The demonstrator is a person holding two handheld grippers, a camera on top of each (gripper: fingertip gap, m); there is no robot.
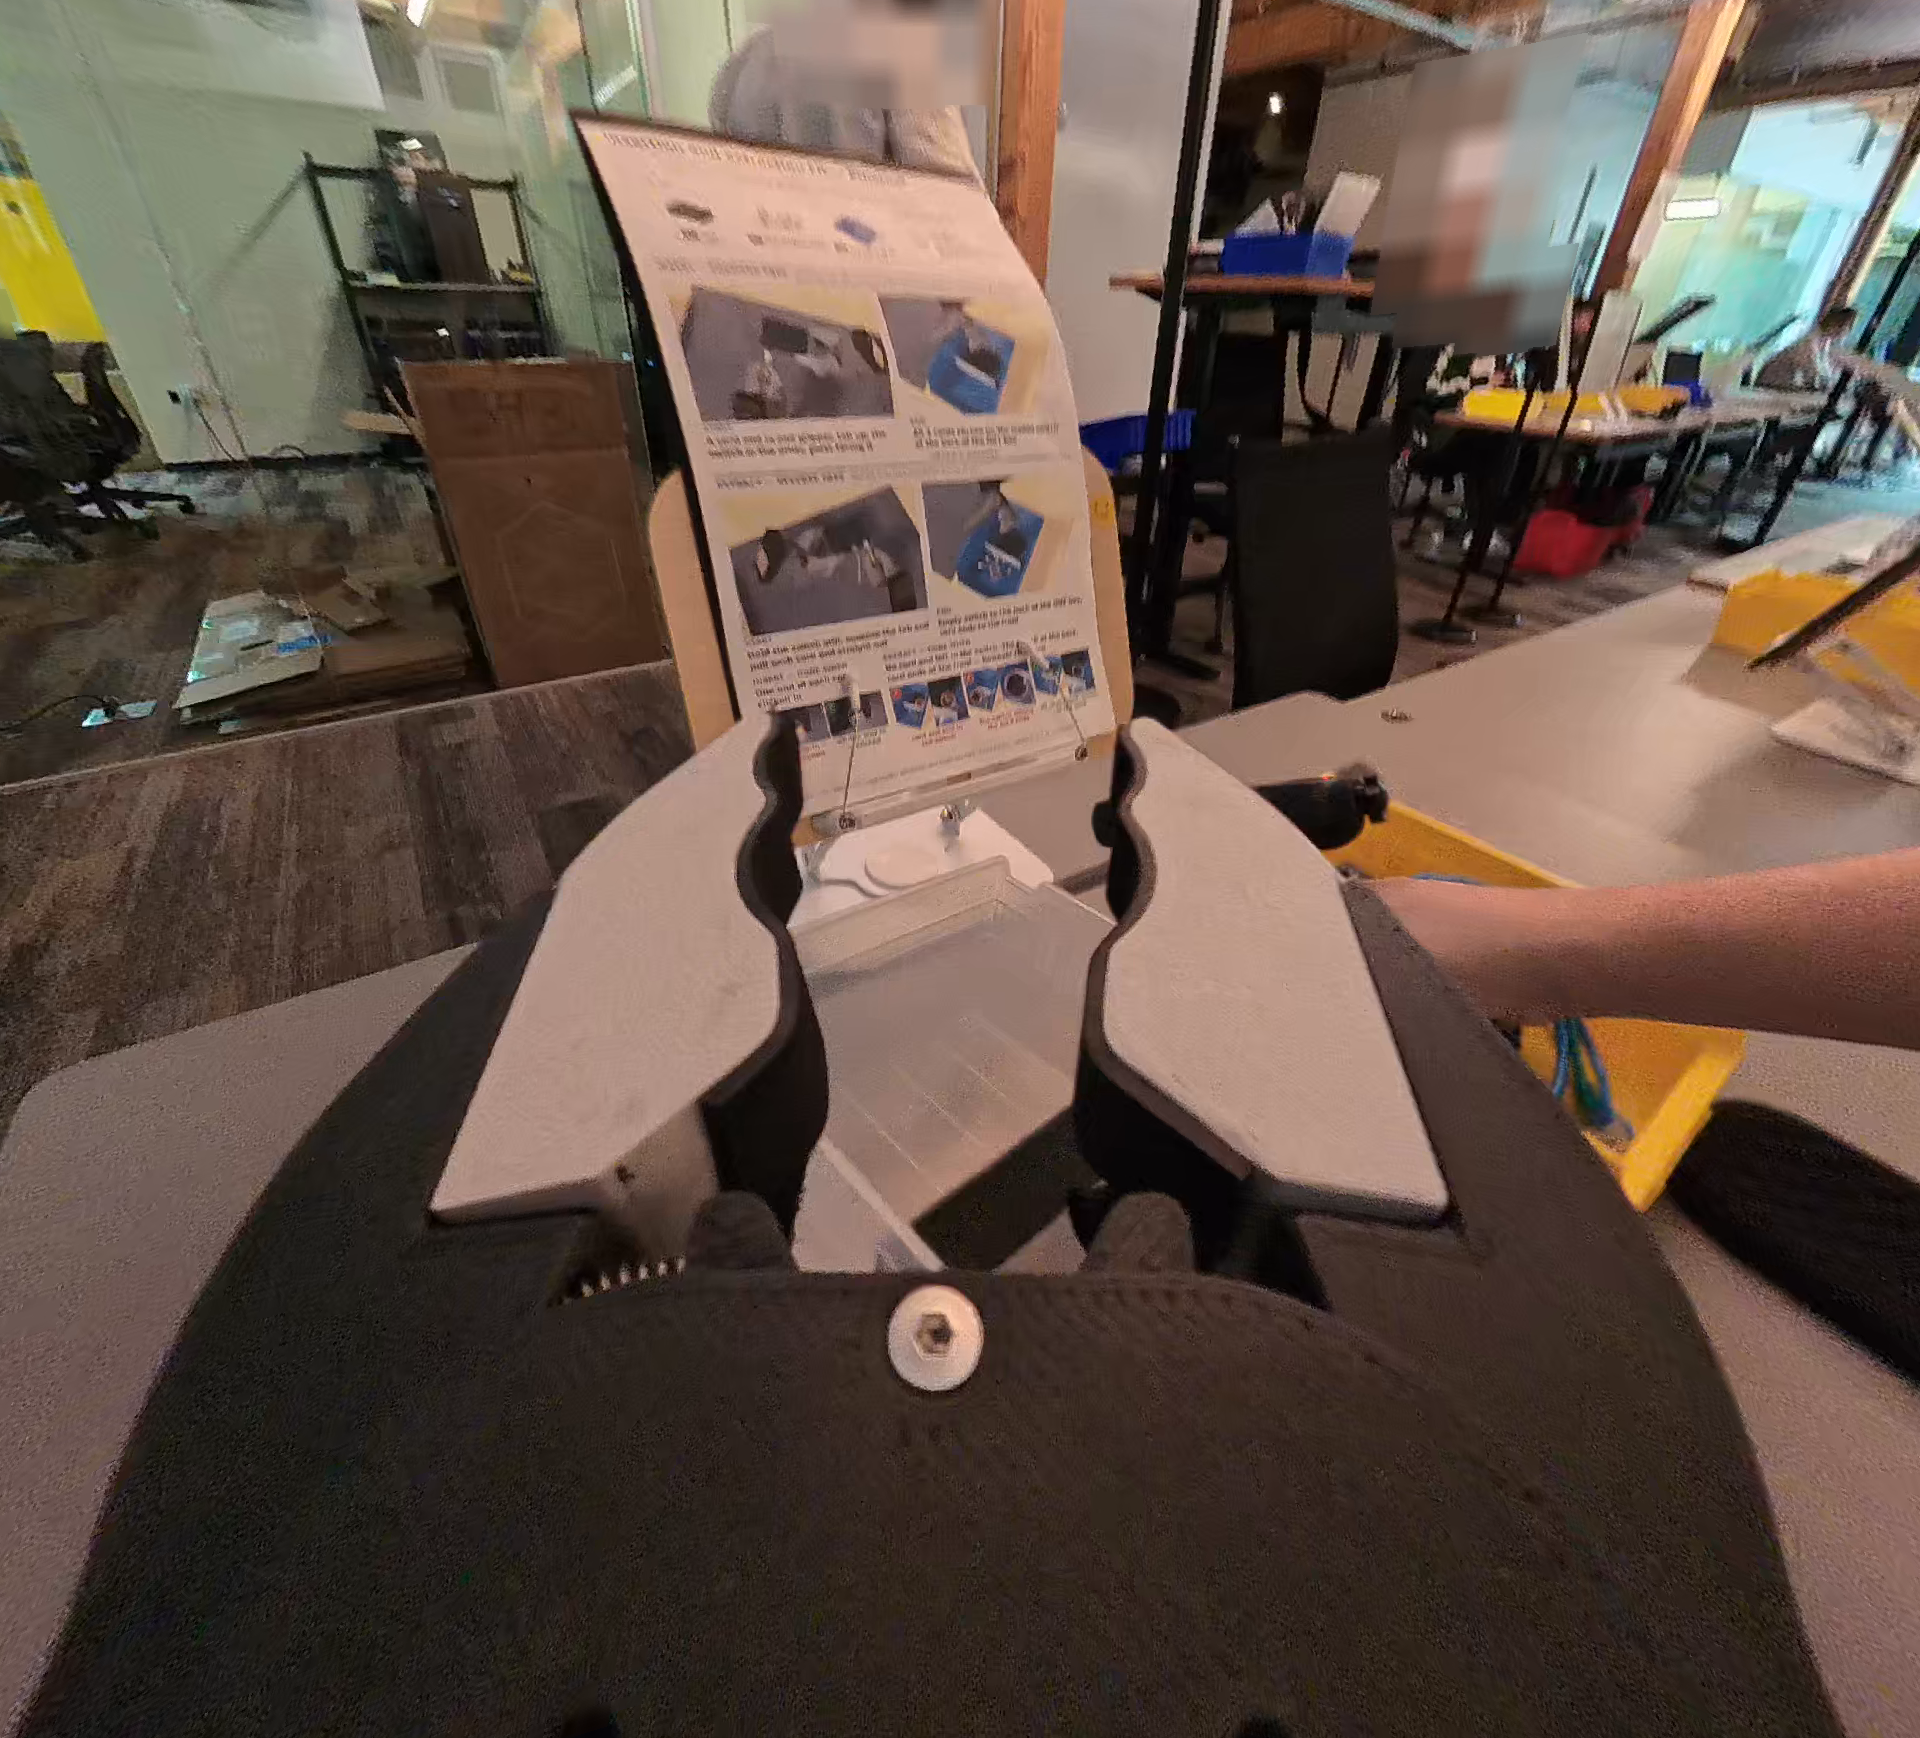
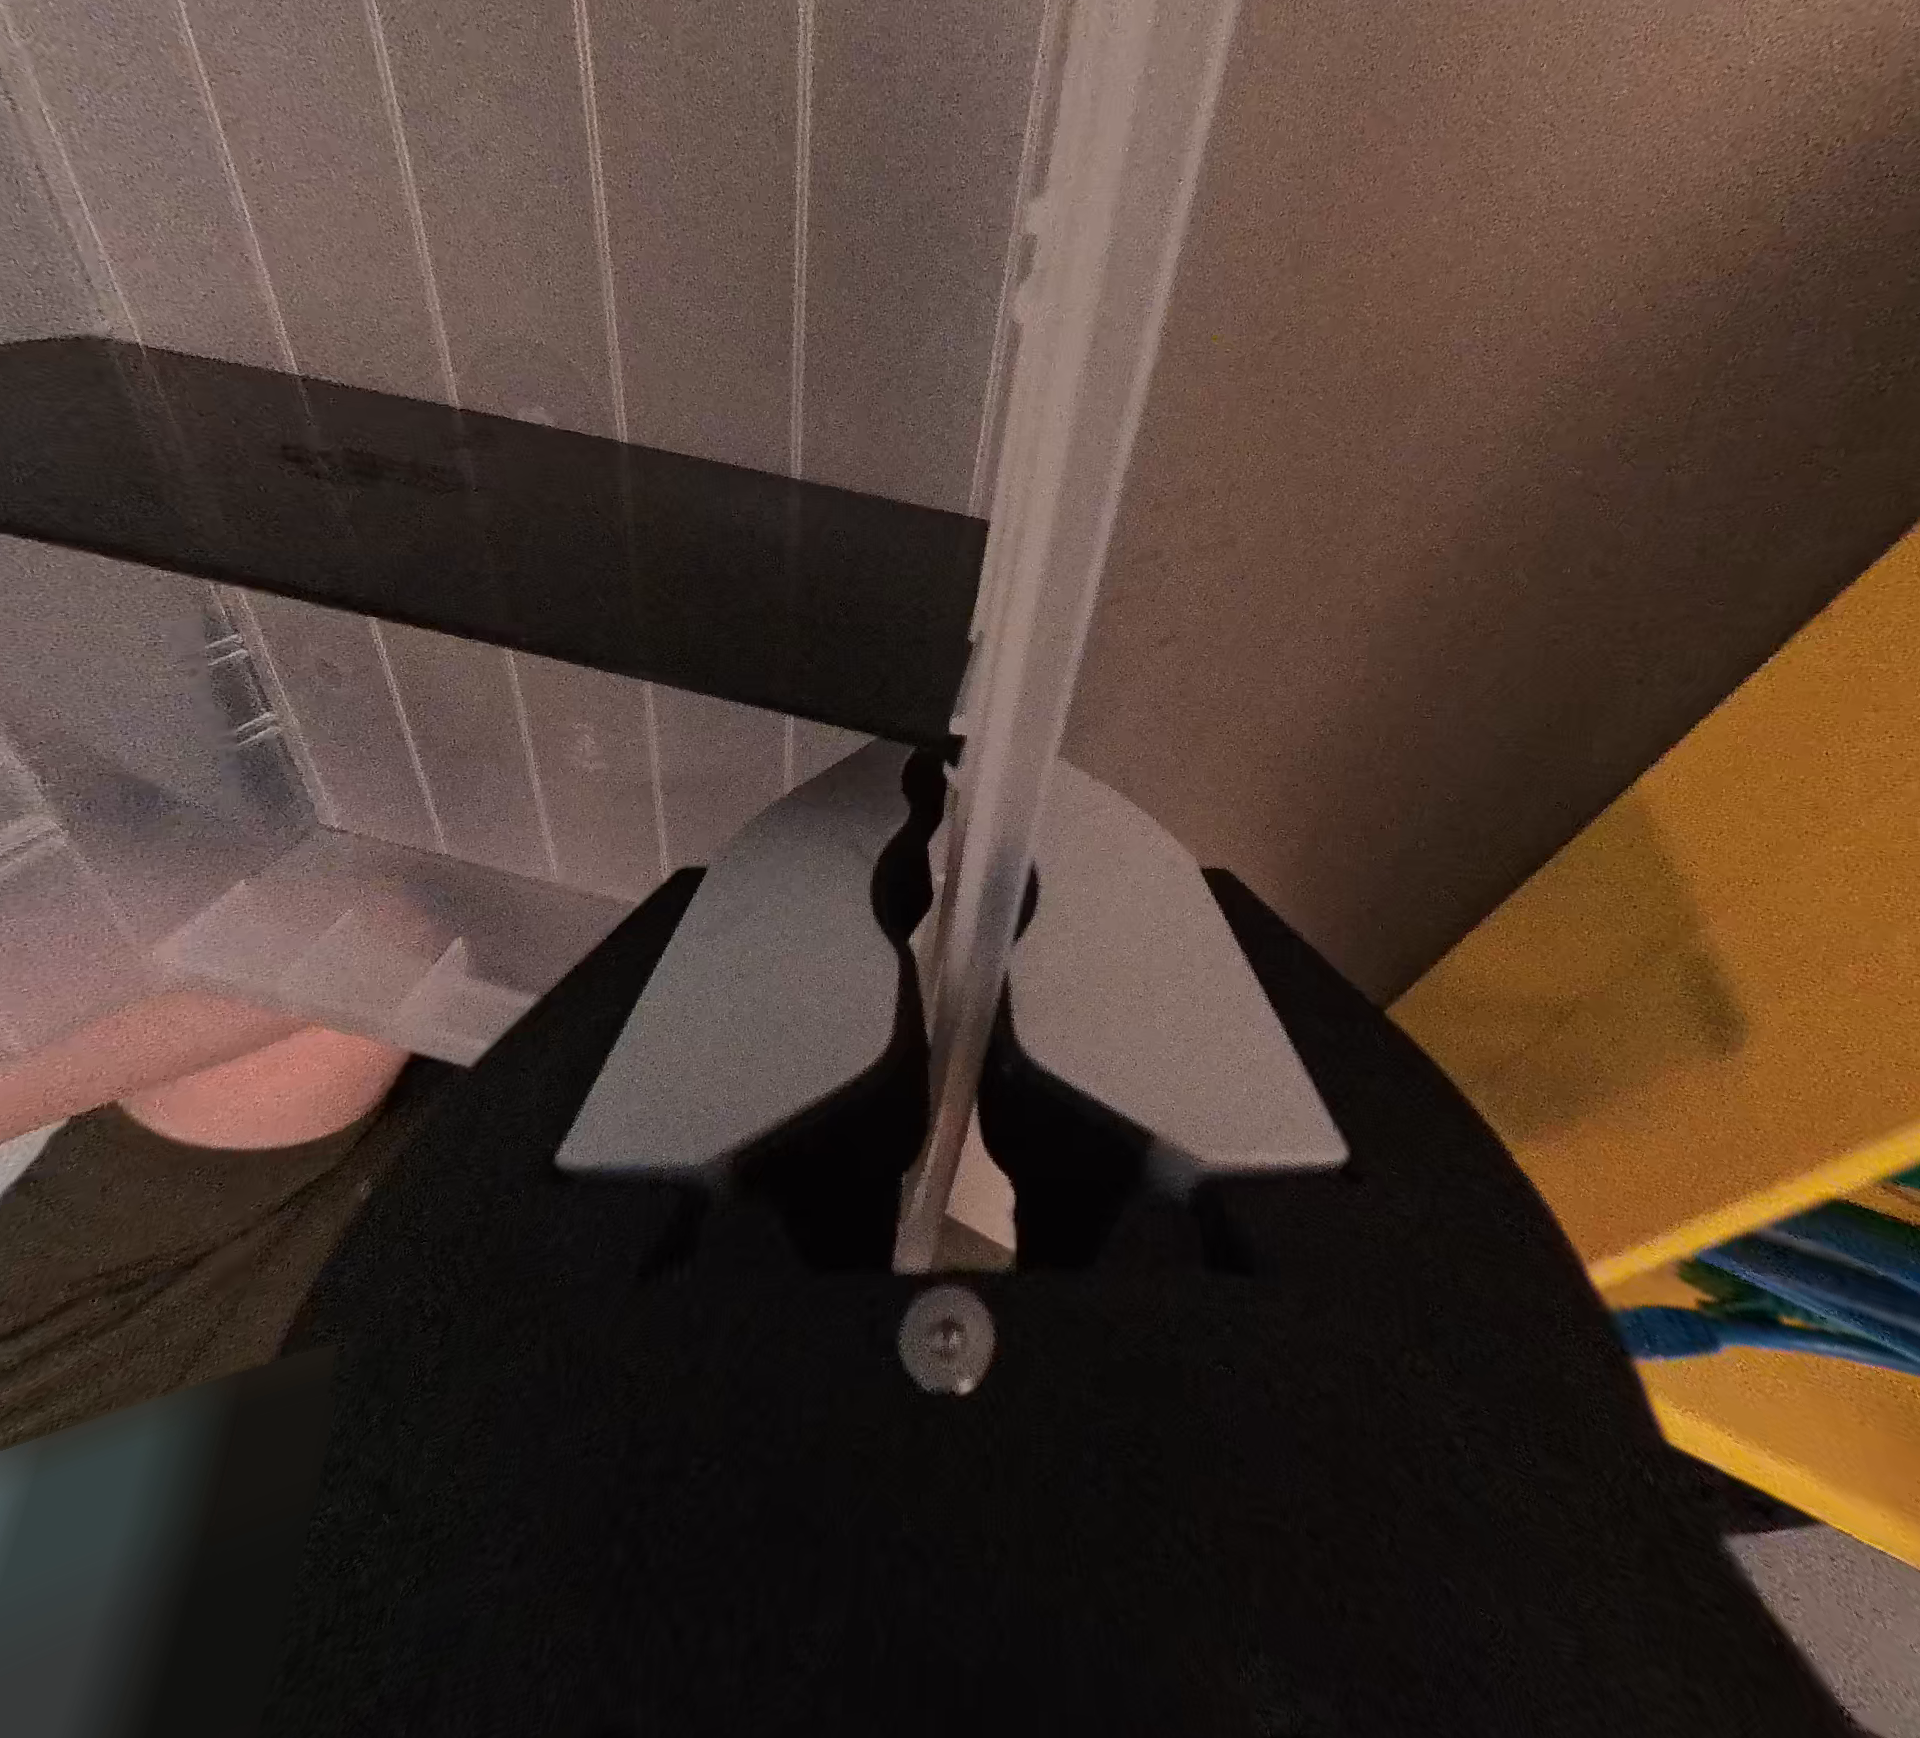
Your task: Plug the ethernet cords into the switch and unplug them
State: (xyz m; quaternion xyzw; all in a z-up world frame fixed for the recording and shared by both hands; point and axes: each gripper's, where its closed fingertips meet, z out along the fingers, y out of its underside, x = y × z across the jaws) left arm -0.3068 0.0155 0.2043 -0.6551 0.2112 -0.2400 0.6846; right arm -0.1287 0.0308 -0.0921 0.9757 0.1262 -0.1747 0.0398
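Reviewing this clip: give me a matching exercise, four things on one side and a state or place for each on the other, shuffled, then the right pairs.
Things
1. left claw
2. right claw
3. blue ethernet cords
4. black switch

States or places
A. lying in the yellow bin
B. open, holding nothing
C. seen through the clear plastic bin, inside it
D. shut on the clear bin's wall

Pairs: 1-B, 2-D, 3-A, 4-C
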